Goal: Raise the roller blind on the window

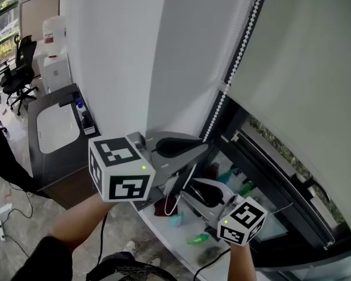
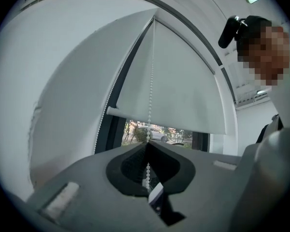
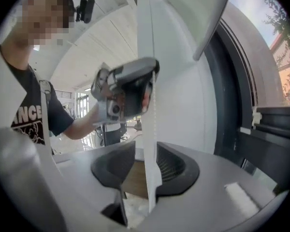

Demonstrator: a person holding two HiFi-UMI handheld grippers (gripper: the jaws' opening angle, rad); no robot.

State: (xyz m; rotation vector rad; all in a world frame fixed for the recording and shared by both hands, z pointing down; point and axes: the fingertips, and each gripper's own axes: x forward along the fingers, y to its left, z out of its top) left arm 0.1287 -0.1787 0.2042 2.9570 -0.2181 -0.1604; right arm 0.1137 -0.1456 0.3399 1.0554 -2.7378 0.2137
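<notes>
The pale roller blind (image 1: 304,69) hangs partway down the window, with greenery showing under its bottom bar (image 2: 164,122). A white bead chain (image 1: 240,45) runs down beside it. My left gripper (image 1: 203,146) is shut on the chain, and in the left gripper view the beads (image 2: 147,170) pass between the closed jaws (image 2: 148,146). Lower down, my right gripper (image 1: 190,185) stands open. In the right gripper view the chain (image 3: 154,120) runs between its spread jaws (image 3: 146,151) without being pressed, and the left gripper (image 3: 128,88) is seen above it.
A white wall pillar (image 1: 123,51) stands left of the window. The sill (image 1: 181,239) below carries bottles (image 1: 234,177) and small items. Further left are a dark desk (image 1: 47,163) and an office chair (image 1: 20,69). Cables lie on the floor (image 1: 3,215).
</notes>
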